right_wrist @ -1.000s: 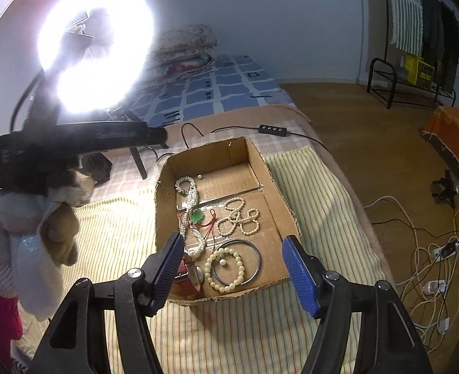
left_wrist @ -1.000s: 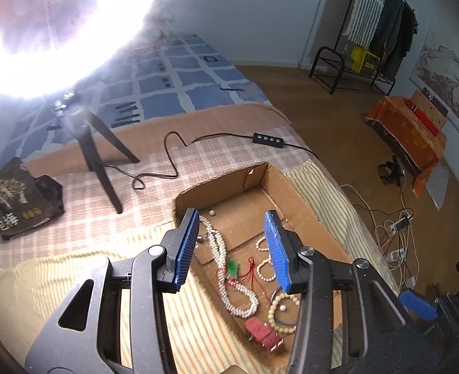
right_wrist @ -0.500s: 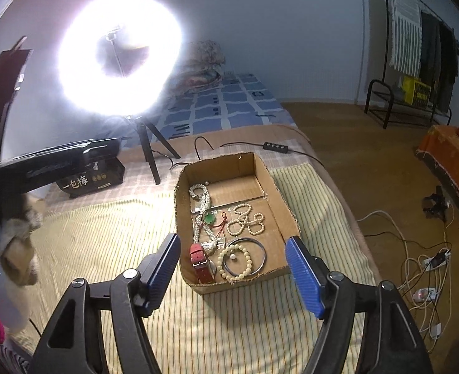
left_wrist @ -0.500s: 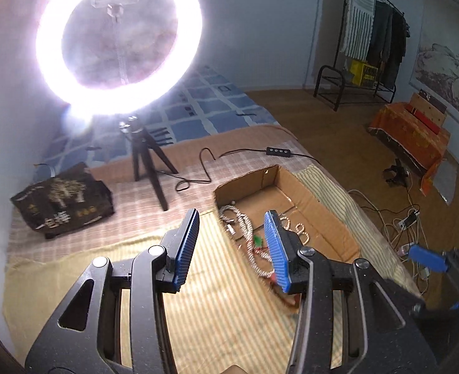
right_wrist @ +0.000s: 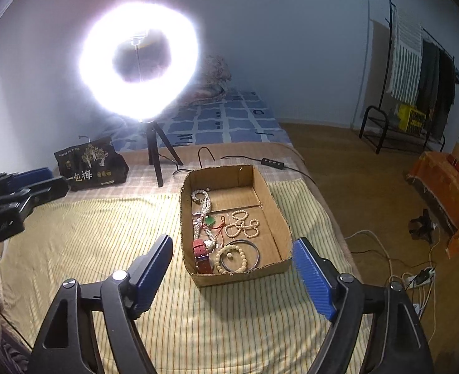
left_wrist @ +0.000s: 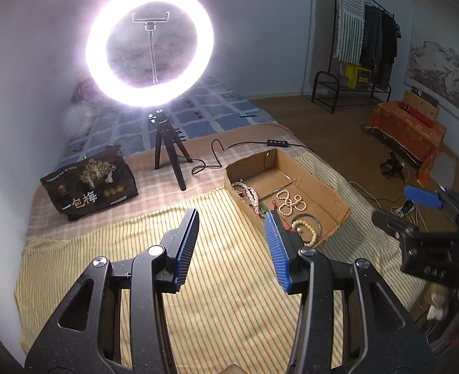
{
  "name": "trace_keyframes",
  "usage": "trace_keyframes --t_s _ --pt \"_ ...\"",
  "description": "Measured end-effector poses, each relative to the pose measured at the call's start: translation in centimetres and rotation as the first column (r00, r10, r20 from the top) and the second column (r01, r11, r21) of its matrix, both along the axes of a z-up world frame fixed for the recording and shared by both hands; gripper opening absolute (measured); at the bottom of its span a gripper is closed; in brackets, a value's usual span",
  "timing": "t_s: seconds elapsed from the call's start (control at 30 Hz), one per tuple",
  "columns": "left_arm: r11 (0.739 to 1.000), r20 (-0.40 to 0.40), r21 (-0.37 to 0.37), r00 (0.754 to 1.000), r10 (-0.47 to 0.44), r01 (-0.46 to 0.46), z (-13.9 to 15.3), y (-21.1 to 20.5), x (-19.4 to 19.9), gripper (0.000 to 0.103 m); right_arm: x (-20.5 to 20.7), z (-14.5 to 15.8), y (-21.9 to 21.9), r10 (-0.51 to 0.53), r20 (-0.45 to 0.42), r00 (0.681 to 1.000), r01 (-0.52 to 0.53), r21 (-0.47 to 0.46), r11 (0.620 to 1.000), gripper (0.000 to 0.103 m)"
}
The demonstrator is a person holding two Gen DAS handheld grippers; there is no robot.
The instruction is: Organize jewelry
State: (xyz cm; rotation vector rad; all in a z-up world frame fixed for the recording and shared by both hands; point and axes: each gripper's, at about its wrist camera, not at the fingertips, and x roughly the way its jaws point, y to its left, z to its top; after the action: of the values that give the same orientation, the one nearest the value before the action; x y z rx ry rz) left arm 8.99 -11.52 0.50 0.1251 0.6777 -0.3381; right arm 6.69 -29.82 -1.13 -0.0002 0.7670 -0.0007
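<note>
Our right claw (right_wrist: 232,275) hangs with its blue pads spread wide and nothing between them; its jaws have just been opening further. Straight beyond it, framed by the two pads, lies the cardboard box (right_wrist: 262,275) on the striped yellow blanket (right_wrist: 104,233) of the bed, apart from the claw.

Our left claw (left_wrist: 232,249) stands partly spread, having just widened a little, and it too holds nothing and touches nothing. It hovers over bare blanket, with the box off to its right; the right pad hides part of the box's near corner in that view.

Inside the box we see a long white bead necklace (right_wrist: 203,205) along the left wall, a green pendant on red cord (right_wrist: 210,220) beside it, a looped cream bead strand (right_wrist: 242,224) in the middle, a red watch strap (right_wrist: 200,255) in the near left corner, and a cream bead bracelet (right_wrist: 231,258) lying within a dark metal bangle (right_wrist: 254,254).

Further back stand a lit ring light (right_wrist: 137,62) on a small tripod, its cable trailing past the box, and a black printed bag (right_wrist: 90,163).
</note>
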Motion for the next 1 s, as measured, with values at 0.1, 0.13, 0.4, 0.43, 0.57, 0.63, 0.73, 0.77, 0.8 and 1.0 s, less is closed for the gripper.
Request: trace_keyframes --t_s 0.1,0.13,0.4,0.43,0.57,0.63,0.73,0.77,0.8,1.0 --pt "1.0 0.024 0.006 1.0 0.0 0.0 -0.3 0.5 -1.4 0.06 -0.4 0.0 0.7 0.015 0.009 1.0 -0.015 -0.012 1.0 0.084" --pt "1.0 0.03 0.011 1.0 0.001 -0.001 -0.5 0.7 -1.8 0.064 -0.6 0.0 0.9 0.021 0.008 1.0 -0.021 -0.014 1.0 0.084" --pt "1.0 0.044 0.013 0.999 0.0 -0.001 -1.7 1.4 -3.8 0.073 -1.4 -0.2 1.6 0.03 0.018 0.999 -0.029 -0.037 0.999 0.089" --pt "1.0 0.051 0.018 0.999 -0.001 0.0 -1.8 1.4 -4.1 0.076 -1.5 -0.2 1.5 0.024 0.025 0.999 -0.023 -0.035 0.999 0.091" --pt "0.999 0.054 0.031 0.998 -0.016 0.014 -2.2 1.1 -4.4 0.077 -1.7 -0.2 1.5 0.002 0.049 0.999 0.0 -0.047 0.999 0.1" --pt "0.999 0.054 0.033 0.998 -0.017 0.015 -2.3 1.2 -4.5 0.077 -1.7 -0.3 1.4 -0.009 0.061 0.998 0.012 -0.051 0.999 0.102" --pt "0.999 0.06 0.029 0.998 -0.018 0.017 -2.4 1.2 -4.6 0.077 -1.5 -0.5 1.5 -0.014 0.065 0.998 0.017 -0.056 0.998 0.103" --pt "1.0 0.069 0.024 0.997 -0.02 0.018 -2.4 1.2 -4.7 0.077 -1.4 -0.6 1.5 -0.012 0.063 0.998 0.016 -0.06 0.998 0.103" --pt "1.0 0.076 0.025 0.997 -0.018 0.016 -2.5 1.2 -4.9 0.077 -1.4 -0.7 1.6 -0.011 0.063 0.998 0.015 -0.065 0.998 0.103" --pt "0.999 0.117 0.036 0.993 -0.027 0.023 -2.4 1.1 -5.6 0.094 -1.5 -1.1 2.2 0.002 0.061 0.998 0.004 -0.085 0.996 0.103"
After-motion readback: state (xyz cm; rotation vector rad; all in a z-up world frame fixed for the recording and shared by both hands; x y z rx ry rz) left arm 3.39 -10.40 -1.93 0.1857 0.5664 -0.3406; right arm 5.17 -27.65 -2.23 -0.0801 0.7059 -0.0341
